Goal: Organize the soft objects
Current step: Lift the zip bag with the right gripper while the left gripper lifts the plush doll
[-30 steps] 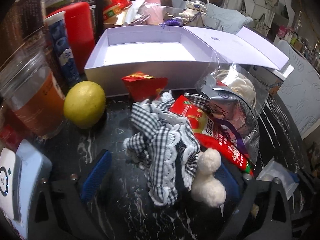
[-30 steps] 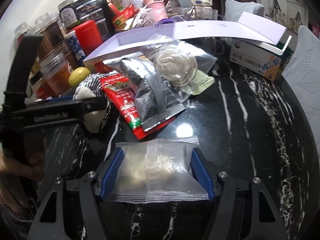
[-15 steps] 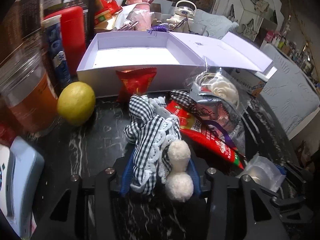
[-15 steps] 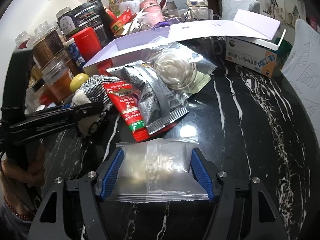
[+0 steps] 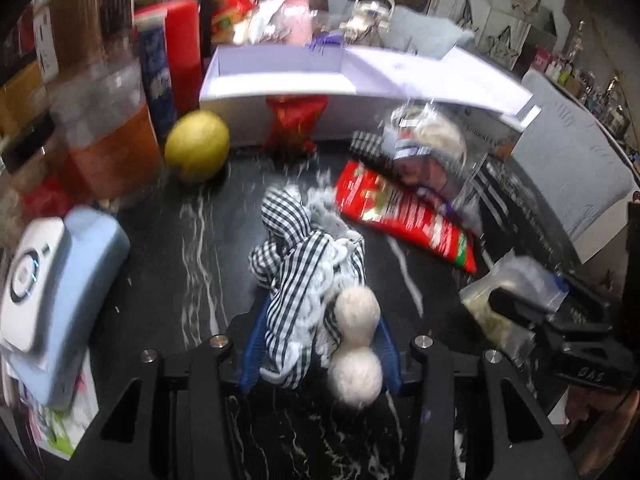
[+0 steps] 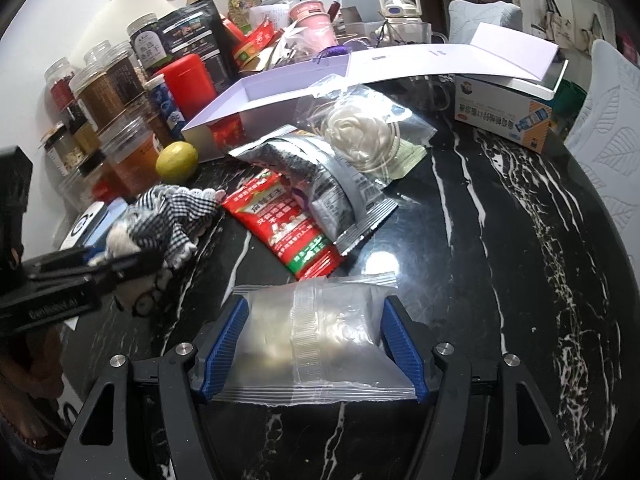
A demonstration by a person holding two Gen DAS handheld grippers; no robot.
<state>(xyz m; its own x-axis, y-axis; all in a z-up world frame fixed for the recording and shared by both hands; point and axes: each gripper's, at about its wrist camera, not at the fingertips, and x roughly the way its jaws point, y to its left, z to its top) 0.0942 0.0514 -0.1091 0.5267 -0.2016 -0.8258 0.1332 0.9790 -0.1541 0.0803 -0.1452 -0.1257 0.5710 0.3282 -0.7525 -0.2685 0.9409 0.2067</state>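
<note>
A black-and-white checked cloth item (image 5: pixel 296 280) with two white pompoms (image 5: pixel 356 312) sits between the blue pads of my left gripper (image 5: pixel 322 340). The pads press on its sides while the jaws are opening slightly. It is drawn away from the packet pile, and the right wrist view shows the same cloth (image 6: pixel 176 216) held low over the dark marble table (image 6: pixel 500 240). My right gripper (image 6: pixel 314 320) is shut on a clear zip bag (image 6: pixel 312 344) with pale contents. An open white box (image 5: pixel 240 116) stands at the back, empty inside.
A lemon (image 5: pixel 198 152) and a small red packet (image 5: pixel 294 120) lie by the box front. A red snack packet (image 6: pixel 288 224), a silver pouch (image 6: pixel 320 184) and a bagged white rose (image 6: pixel 360 136) form a pile. Jars (image 6: pixel 104 92) crowd the left, with a blue-white device (image 5: pixel 52 288) near them. A carton (image 6: pixel 504 116) stands at right.
My left gripper went from wide open around the checked cloth to closed on it, then drew it back from the pile. The right gripper and its bag stayed put.
</note>
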